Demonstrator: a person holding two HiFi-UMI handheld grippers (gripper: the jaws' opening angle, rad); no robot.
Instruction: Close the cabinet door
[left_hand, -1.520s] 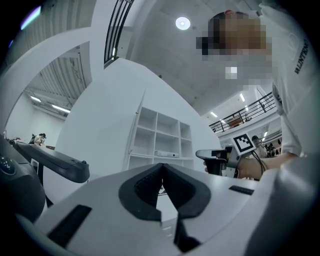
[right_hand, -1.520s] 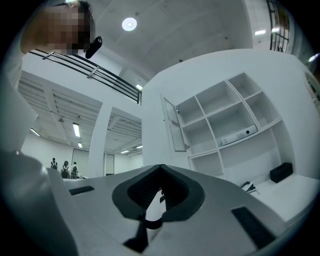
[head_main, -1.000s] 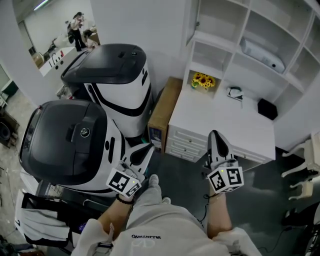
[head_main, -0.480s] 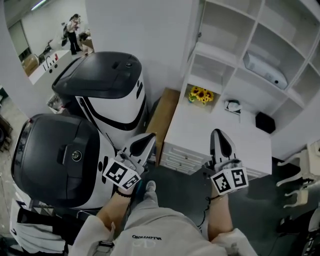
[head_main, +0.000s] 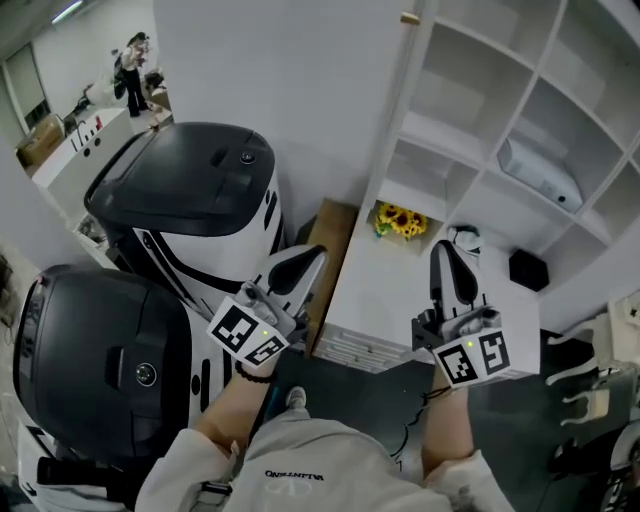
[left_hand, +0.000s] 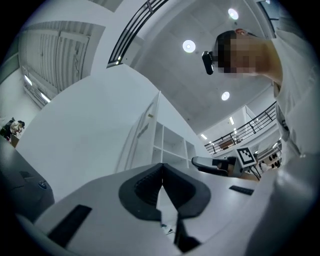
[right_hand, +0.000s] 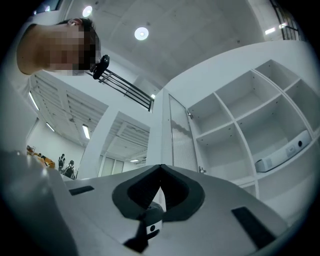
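A tall white cabinet (head_main: 520, 110) with open shelves stands ahead on the right. Its narrow door (head_main: 392, 110) stands open at the cabinet's left side and is seen almost edge-on, with a small knob (head_main: 408, 17) near the top. The right gripper view shows the door (right_hand: 181, 145) as a ribbed panel beside the shelves. My left gripper (head_main: 300, 266) is shut and empty, below and left of the door. My right gripper (head_main: 446, 268) is also shut and empty, in front of the lower shelves. Neither touches the door.
Two large black-and-white machines (head_main: 200, 190) (head_main: 90, 360) fill the left side. A brown wooden box (head_main: 328, 240) stands next to a white drawer unit (head_main: 395, 300). Sunflowers (head_main: 400, 220), a black box (head_main: 526, 268) and a white device (head_main: 540, 170) sit in the cabinet. White chair (head_main: 600, 370) at right.
Both grippers have risen and moved forward toward the cabinet. The view has tilted up, so more of the shelves and the door's top now show.
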